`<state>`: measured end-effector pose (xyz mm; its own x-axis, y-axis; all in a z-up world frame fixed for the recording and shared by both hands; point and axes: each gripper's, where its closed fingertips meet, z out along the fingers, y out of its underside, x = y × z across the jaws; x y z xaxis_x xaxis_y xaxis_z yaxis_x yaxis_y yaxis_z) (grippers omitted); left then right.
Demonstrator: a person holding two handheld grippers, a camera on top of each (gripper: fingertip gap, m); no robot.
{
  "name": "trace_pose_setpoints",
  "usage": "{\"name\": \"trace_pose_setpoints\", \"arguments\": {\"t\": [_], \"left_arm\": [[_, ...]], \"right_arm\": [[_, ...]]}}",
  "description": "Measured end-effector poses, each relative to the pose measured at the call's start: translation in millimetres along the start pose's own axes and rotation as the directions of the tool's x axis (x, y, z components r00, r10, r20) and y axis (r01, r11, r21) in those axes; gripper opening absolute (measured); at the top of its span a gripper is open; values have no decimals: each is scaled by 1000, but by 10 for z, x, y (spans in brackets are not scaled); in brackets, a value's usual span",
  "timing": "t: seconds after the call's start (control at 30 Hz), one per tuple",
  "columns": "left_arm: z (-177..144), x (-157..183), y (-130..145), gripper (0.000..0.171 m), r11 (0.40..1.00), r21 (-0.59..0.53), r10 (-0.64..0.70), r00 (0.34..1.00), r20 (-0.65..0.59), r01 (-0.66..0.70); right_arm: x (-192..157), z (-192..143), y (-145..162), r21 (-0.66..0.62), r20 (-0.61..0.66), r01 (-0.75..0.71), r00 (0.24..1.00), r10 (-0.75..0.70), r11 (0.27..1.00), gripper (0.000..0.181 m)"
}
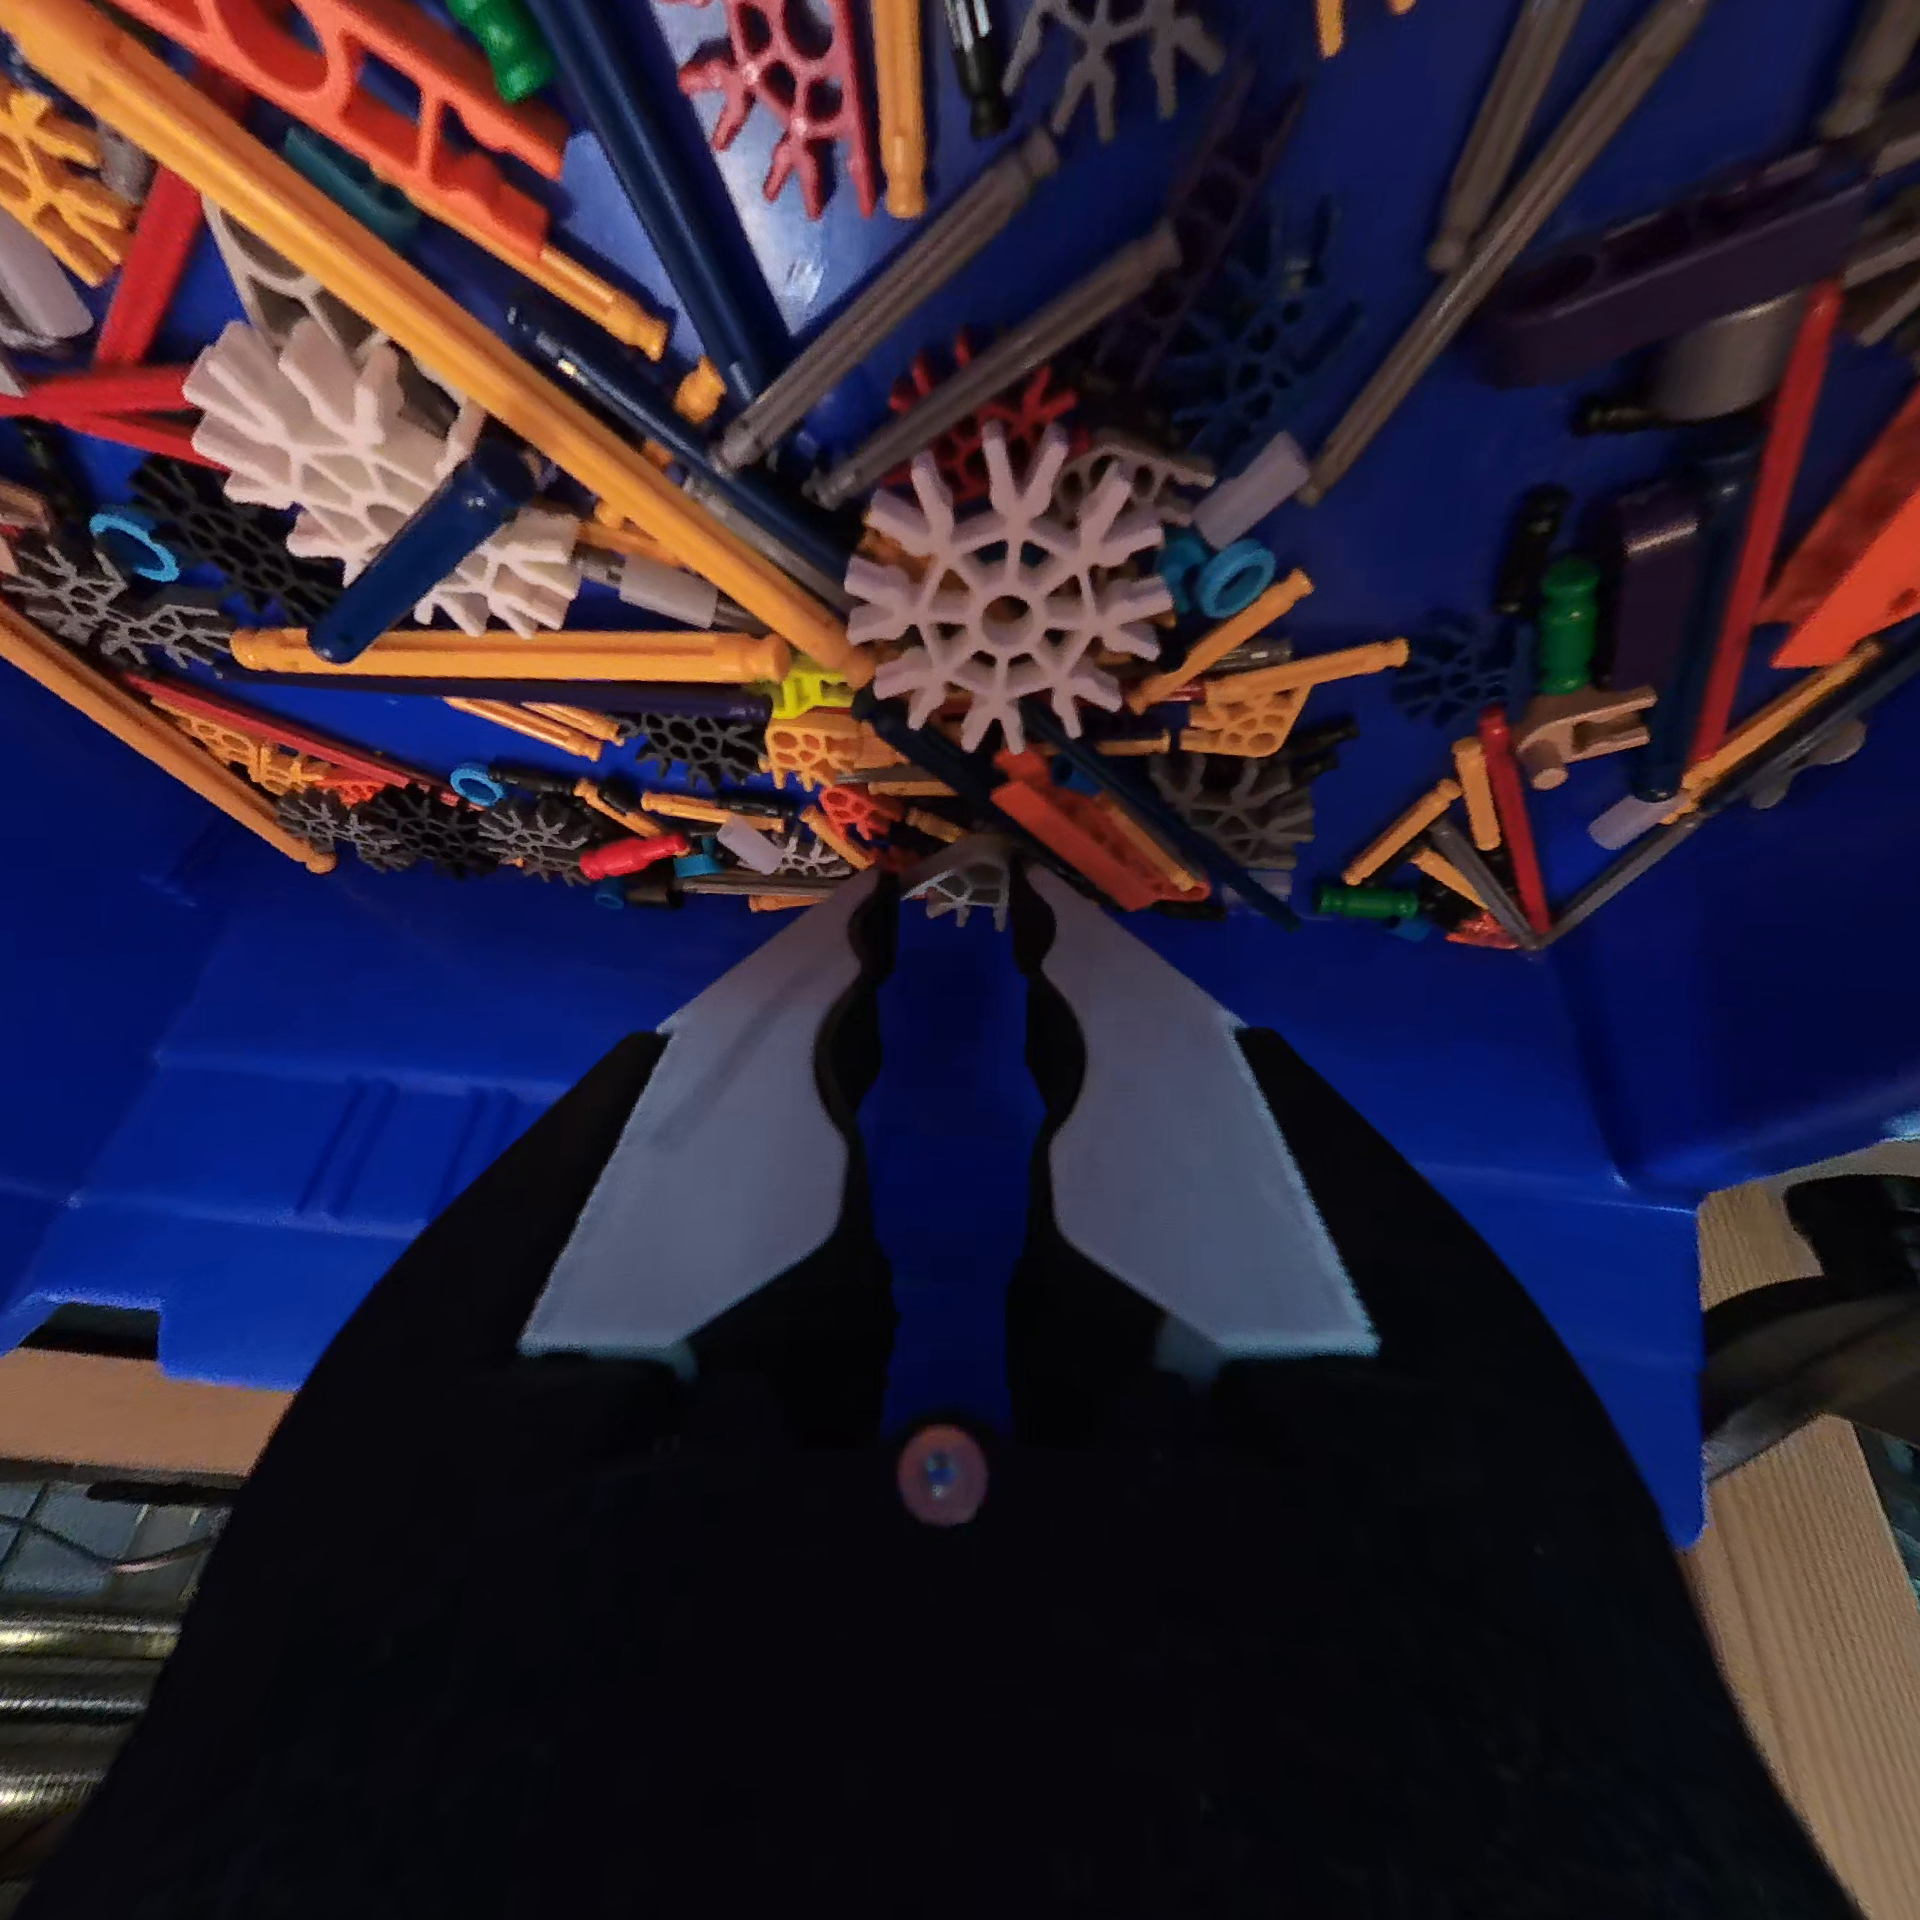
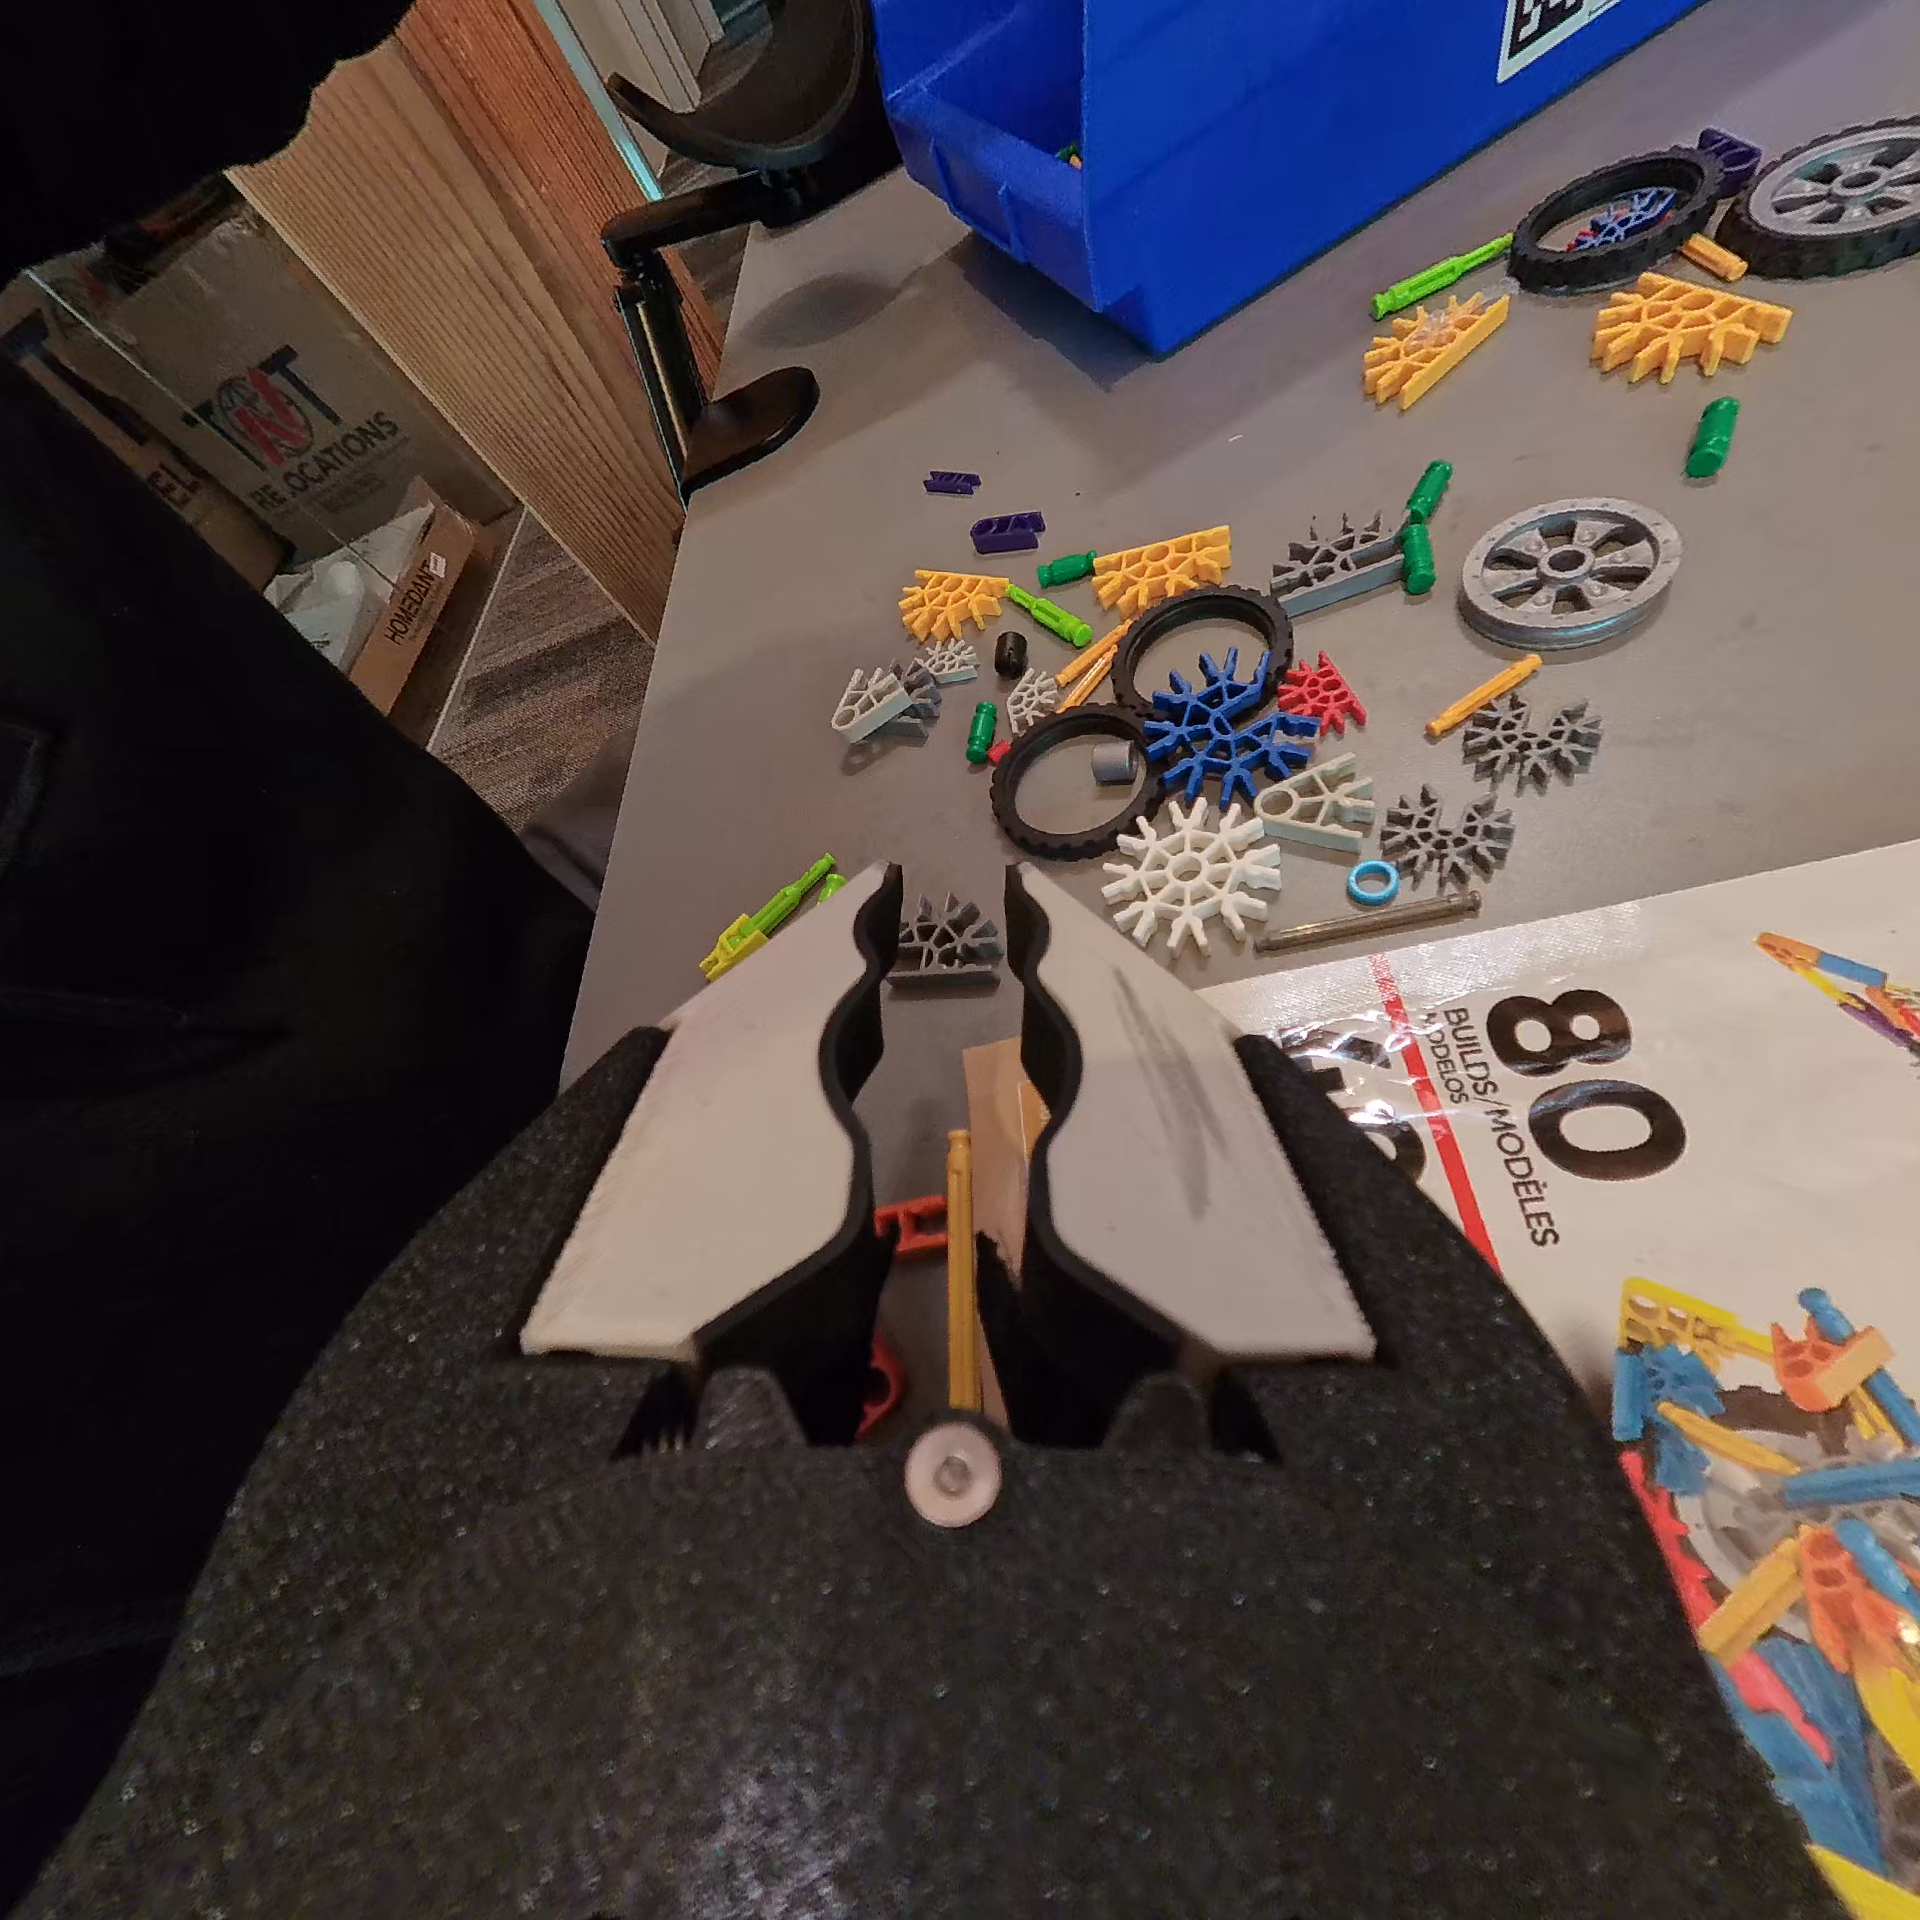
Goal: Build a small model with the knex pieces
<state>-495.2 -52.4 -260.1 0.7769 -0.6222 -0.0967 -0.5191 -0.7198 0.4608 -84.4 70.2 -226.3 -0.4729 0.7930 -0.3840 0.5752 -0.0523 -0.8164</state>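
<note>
The left gripper (image 1: 954, 902) is reaching down into a blue bin (image 1: 312, 1091) heaped with plastic construction pieces, its jaws standing slightly apart with a small grey wedge connector (image 1: 966, 881) sitting between the tips; whether the pads are actually pressing on it cannot be told. Just beyond the tips a white snowflake connector (image 1: 1003, 603) is lying on top of the pile, with long orange rods (image 1: 509, 657) running off to the left, grey rods (image 1: 935, 353) angling away to the far right and a green short rod (image 1: 1567, 629) resting on the right. The right gripper (image 2: 951, 914) is hovering over a grey table (image 2: 790, 540), its jaws apart and holding nothing, with a dark grey half connector (image 2: 943, 940) lying on the table in the gap between the tips, apparently untouched. To the right of it a white snowflake piece (image 2: 1193, 873) is lying beside a blue snowflake piece (image 2: 1226, 717) and two black tyre rings (image 2: 1075, 784). A silver wheel hub (image 2: 1569, 571) is sitting farther right, a printed instruction booklet (image 2: 1714, 1143) is covering the near right, and the bin (image 2: 1195, 177) is standing at the far side. A thin yellow rod (image 2: 961, 1268) is lying under the near part of the fingers.
</note>
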Motion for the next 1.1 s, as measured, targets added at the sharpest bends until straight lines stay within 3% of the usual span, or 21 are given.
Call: {"name": "trace_pose_setpoints", "arguments": {"t": [0.2, 0.37, 0.57, 0.73, 0.9, 1.1], "left_arm": [[-184, -30, 40, 19, 998, 59, -39, 998, 57, 35], [-773, 200, -88, 19, 977, 212, -56, 992, 117, 30], [-1506, 1159, -835, 19, 881, 428, 134, 974, 182, -201], [-1602, 2018, -1695, 19, 733, 536, 349, 908, 231, -418], [-1621, 2308, -2201, 20, 642, 622, 373, 891, 257, -448], [-1573, 2332, -2346, 27, 632, 666, 329, 916, 232, -396]], "right_arm": [[-2, 2, 3, -2, 0, 1, 1000, -1, 1000, 18], [0, 0, 2, -1, 2, -3, 1000, 3, 1000, 18], [-1, 8, 11, -7, -2, 2, 1000, -2, 1000, 18], [-2, 12, 16, -11, -7, 8, 1000, -8, 1000, 18], [-9, 12, 25, -16, -8, 11, 1000, -11, 1000, 18], [-15, 18, 40, -25, -11, 20, 1000, -20, 999, 18]]}}
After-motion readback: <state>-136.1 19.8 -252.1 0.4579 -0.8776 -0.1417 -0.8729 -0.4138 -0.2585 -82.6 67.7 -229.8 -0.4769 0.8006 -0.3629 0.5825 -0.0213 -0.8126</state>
